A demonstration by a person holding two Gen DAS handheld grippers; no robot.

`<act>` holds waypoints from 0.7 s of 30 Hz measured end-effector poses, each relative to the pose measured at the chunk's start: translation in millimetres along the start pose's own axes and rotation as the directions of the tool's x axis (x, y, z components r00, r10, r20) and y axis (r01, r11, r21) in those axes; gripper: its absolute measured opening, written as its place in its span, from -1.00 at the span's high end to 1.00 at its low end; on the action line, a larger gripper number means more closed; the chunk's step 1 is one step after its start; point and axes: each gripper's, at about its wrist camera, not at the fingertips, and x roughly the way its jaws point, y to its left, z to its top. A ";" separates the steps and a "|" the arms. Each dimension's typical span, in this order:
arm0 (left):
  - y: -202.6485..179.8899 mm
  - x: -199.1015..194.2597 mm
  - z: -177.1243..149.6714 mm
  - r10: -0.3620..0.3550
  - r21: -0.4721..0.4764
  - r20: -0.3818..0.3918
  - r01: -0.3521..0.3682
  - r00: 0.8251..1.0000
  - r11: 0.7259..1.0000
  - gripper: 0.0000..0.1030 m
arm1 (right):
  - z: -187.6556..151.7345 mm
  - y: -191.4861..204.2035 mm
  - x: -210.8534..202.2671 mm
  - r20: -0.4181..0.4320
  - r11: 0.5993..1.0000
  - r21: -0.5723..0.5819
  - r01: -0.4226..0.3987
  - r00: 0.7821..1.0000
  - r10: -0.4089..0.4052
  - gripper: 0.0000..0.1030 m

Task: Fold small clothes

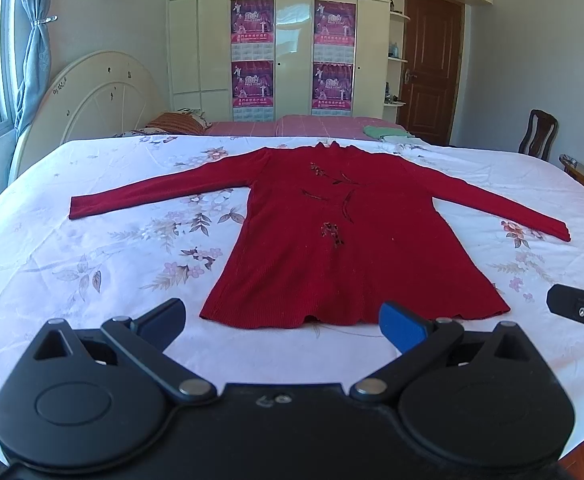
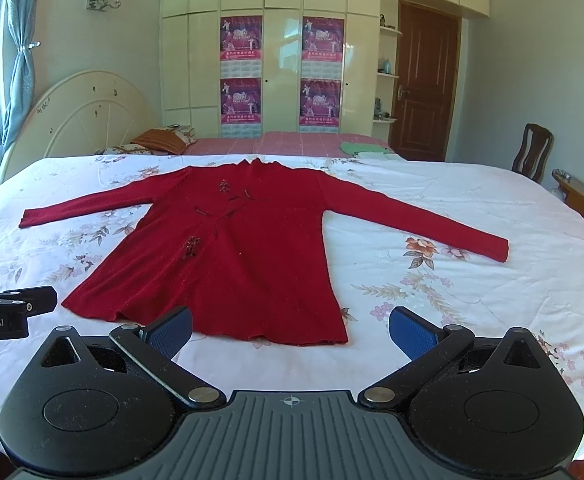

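A dark red long-sleeved top (image 1: 332,232) (image 2: 235,252) lies flat and face up on the floral bedsheet (image 1: 91,248) (image 2: 472,300), both sleeves spread wide and the hem nearest me. My left gripper (image 1: 281,316) is open just short of the hem, nothing between its blue-padded fingers. My right gripper (image 2: 289,330) is also open, over the hem's right part, empty. In each wrist view the other gripper shows at the frame's side edge.
Behind the white floral sheet runs a pink cover with a green cloth (image 2: 362,148) and pillows (image 2: 163,138). A round headboard (image 1: 87,96) stands at the left, wardrobes and a door at the back, a wooden chair (image 2: 532,152) at the right.
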 end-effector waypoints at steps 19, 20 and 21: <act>0.0 2.1 -3.3 0.003 0.000 -0.006 -0.003 1.000 1.000 -1.00 | -0.2 -1.0 0.2 -0.007 1.000 0.006 -0.001 1.000 0.001 -1.00; 0.5 2.1 -3.6 0.004 -0.001 -0.006 -0.004 1.000 1.000 -1.00 | -0.2 -1.0 0.3 -0.007 1.000 0.006 -0.001 1.000 0.001 -1.00; 0.5 2.2 -3.6 0.005 0.000 -0.004 -0.005 1.000 1.000 -1.00 | 0.1 -1.5 0.1 -0.007 1.000 0.006 -0.002 1.000 0.002 -1.00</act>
